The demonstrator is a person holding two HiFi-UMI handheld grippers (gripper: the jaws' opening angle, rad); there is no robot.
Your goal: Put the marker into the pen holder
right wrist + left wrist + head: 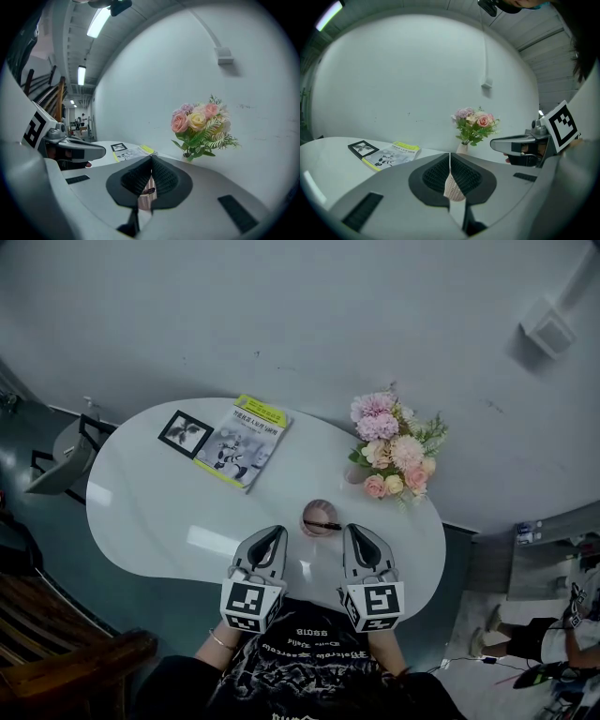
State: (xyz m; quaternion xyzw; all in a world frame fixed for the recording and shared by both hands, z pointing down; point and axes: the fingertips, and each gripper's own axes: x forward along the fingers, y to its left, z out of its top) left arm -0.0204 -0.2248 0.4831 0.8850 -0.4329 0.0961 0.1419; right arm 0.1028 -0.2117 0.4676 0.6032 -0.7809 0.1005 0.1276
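Observation:
A pinkish ribbed pen holder (320,516) stands on the white table (159,512) near its front edge. The black marker (322,524) rests across the holder's mouth. My left gripper (272,533) is just left of the holder and my right gripper (356,531) just right of it, both shut and holding nothing. In the left gripper view the closed jaws (450,155) hide all but a strip of the holder (453,188). In the right gripper view the shut jaws (151,160) frame the holder (145,199) with the marker (149,191) on top.
A yellow-edged booklet (244,441) and a small black-framed picture (186,433) lie at the table's far left. A vase of pink flowers (394,451) stands at the far right by the wall. A chair (66,460) stands off the table's left end.

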